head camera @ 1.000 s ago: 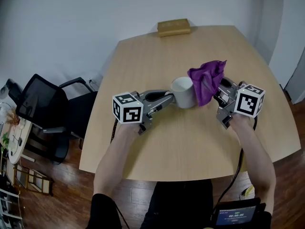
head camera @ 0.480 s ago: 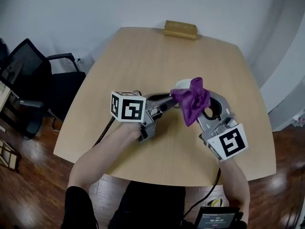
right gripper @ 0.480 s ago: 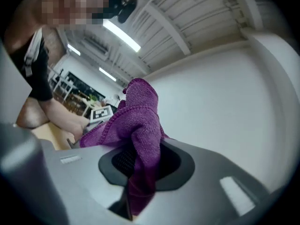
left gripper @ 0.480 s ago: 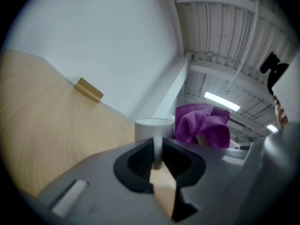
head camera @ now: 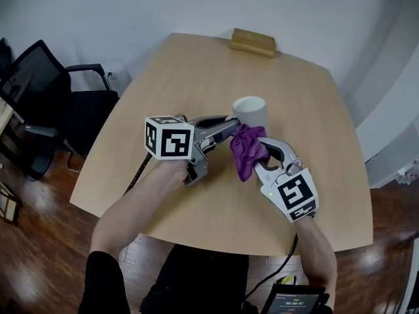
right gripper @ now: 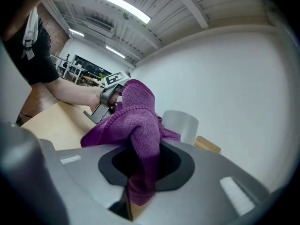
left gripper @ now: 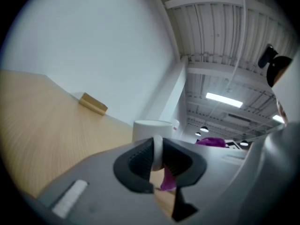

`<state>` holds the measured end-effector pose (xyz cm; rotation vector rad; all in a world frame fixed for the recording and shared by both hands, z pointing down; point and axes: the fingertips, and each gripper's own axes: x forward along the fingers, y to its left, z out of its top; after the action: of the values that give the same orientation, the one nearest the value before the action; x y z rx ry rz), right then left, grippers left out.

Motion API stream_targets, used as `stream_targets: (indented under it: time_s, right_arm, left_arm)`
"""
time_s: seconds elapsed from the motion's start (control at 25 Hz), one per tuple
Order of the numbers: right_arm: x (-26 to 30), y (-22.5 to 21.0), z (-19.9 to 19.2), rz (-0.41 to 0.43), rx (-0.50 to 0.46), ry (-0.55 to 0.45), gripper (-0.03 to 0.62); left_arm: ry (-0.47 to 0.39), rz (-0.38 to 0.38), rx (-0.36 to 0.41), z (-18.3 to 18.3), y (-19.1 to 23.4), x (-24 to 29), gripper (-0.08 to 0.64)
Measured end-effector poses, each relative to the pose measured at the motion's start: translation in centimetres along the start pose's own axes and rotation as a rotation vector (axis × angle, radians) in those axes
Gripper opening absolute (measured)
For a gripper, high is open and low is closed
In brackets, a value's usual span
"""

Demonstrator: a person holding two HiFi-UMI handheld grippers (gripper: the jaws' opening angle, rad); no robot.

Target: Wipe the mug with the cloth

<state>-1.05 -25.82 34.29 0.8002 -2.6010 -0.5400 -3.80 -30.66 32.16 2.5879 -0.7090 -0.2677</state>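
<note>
A white mug (head camera: 251, 112) stands upright on the wooden table (head camera: 190, 70). My left gripper (head camera: 228, 124) holds the mug's handle (left gripper: 157, 150) between its pads, and its jaws are opening slightly. In the left gripper view (left gripper: 158, 161) the mug's body (left gripper: 152, 127) rises just beyond the jaws. My right gripper (head camera: 256, 150) is shut on a bunched purple cloth (head camera: 246, 150), which hangs just in front of the mug, on my side of it. In the right gripper view (right gripper: 143, 168) the cloth (right gripper: 136, 121) fills the jaws, with the mug (right gripper: 181, 123) behind it.
A tan wooden block (head camera: 253, 42) lies at the table's far edge. A black office chair (head camera: 46, 103) stands off the table's left side. A small screen device (head camera: 294, 299) sits at my waist. A cable runs from each gripper toward me.
The right gripper has brought the cloth from the mug's right side, over its top, down to its near side. The left gripper has stayed at the mug's handle.
</note>
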Motion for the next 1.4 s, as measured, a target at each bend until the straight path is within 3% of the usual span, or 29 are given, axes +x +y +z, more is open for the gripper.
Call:
stream_targets:
  time_s: [0.12, 0.28, 0.44, 0.64, 0.76, 0.84, 0.96, 1.04, 1.16, 1.4]
  right_arm:
    - [-1.3, -0.7, 1.9, -0.030, -0.004, -0.102, 0.074]
    - [-4.4, -2.9, 6.9, -0.167, -0.045, -0.321, 0.074]
    - [-3.1, -2.5, 5.0, -0.153, -0.041, -0.235, 0.074]
    - [-0.7, 0.8, 2.0, -0.019, -0.077, -0.078, 0.074]
    - [0.2, 1.6, -0.1, 0.032, -0.108, 0.011, 0.074]
    - [-0.7, 0.6, 1.2, -0.005, -0.112, -0.042, 0.074]
    - [-4.6, -2.2, 5.7, -0.163, -0.031, -0.263, 0.074]
    - [-6.5, -3.5, 7.1, -0.241, -0.050, -0.332, 0.074]
    - [-5.5, -3.1, 7.0, -0.231, -0.134, -0.302, 0.074]
    - [-2.2, 0.0, 3.6, -0.073, -0.219, -0.131, 0.072]
  left_arm:
    - [0.007, 0.036, 0.036, 0.0, 0.6, -0.3, 0.069]
    - [0.079, 0.040, 0.139, -1.1, -0.5, 0.3, 0.067]
    - [0.089, -0.015, 0.195, -1.9, -3.2, 1.4, 0.067]
    - [-0.032, -0.082, 0.076, 0.5, -2.4, 0.0, 0.071]
    - [-0.051, -0.096, 0.044, 1.5, -1.1, -1.0, 0.069]
    - [-0.035, -0.099, 0.063, 1.8, -0.6, -1.4, 0.067]
    - [0.019, -0.104, 0.129, 0.9, -1.2, -1.3, 0.067]
    - [0.059, -0.123, 0.160, 0.0, -2.3, -0.7, 0.067]
    - [0.103, -0.153, 0.183, -1.0, -3.6, 0.1, 0.067]
    - [0.064, -0.157, 0.140, 0.4, -3.4, -0.7, 0.071]
